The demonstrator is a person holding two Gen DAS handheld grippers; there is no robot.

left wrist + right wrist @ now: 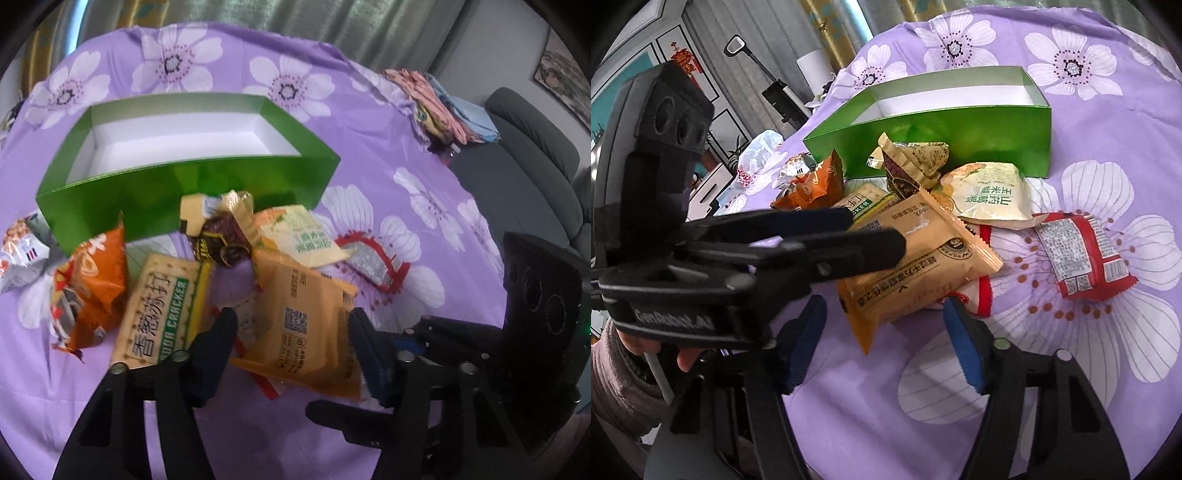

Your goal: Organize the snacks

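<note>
1. A green box [192, 192] sits open on the purple flowered cloth [424, 173], its white inside showing nothing in it
2. The snacks lie in a heap just in front of the box's near wall: an orange chip bag [92, 284], a soda cracker pack [162, 306], a dark brown and gold packet [221, 229] and a pale green-lettered pouch [306, 232]
3. The left gripper [290, 332] is spread wide, and a tan biscuit pack [306, 317] lies between its fingers; I cannot tell whether either finger touches it
4. The right gripper [882, 343] is also spread wide and holds nothing; the same tan pack lies just beyond its fingertips [955, 314]
5. A red packet [1082, 254] lies apart from the heap, to the right
</note>
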